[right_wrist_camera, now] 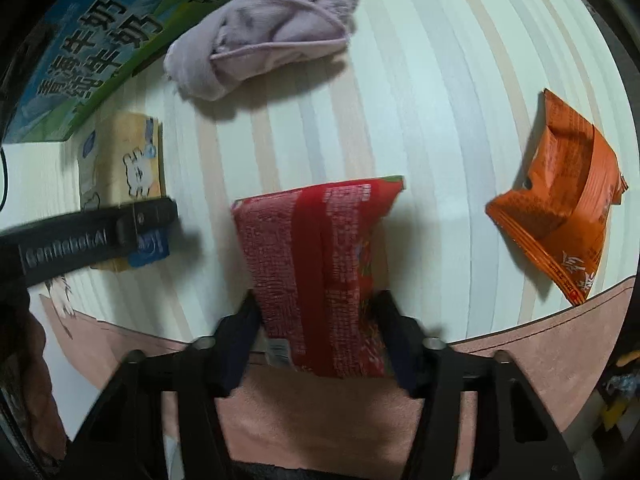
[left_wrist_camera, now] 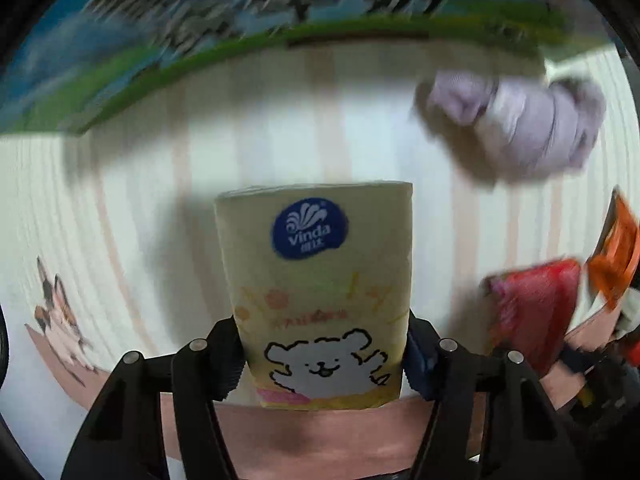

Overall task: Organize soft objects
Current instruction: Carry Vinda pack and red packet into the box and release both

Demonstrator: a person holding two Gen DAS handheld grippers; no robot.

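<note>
My left gripper (left_wrist_camera: 324, 356) is shut on a yellow Vinda tissue pack (left_wrist_camera: 320, 280) with a white bear print, held above the striped cloth. The pack also shows in the right wrist view (right_wrist_camera: 120, 168), clamped by the left gripper's black finger (right_wrist_camera: 100, 232). My right gripper (right_wrist_camera: 316, 336) is shut on a red snack packet (right_wrist_camera: 316, 264), which also shows in the left wrist view (left_wrist_camera: 532, 316). A crumpled lilac cloth (right_wrist_camera: 264, 28) lies at the far side, and shows in the left wrist view (left_wrist_camera: 520, 120). An orange snack packet (right_wrist_camera: 560, 216) lies to the right.
A blue and green printed carton (right_wrist_camera: 92, 48) stands along the far left edge; it also shows in the left wrist view (left_wrist_camera: 200, 20). The striped tablecloth (right_wrist_camera: 440, 120) ends at a pink border (right_wrist_camera: 540, 348) near me.
</note>
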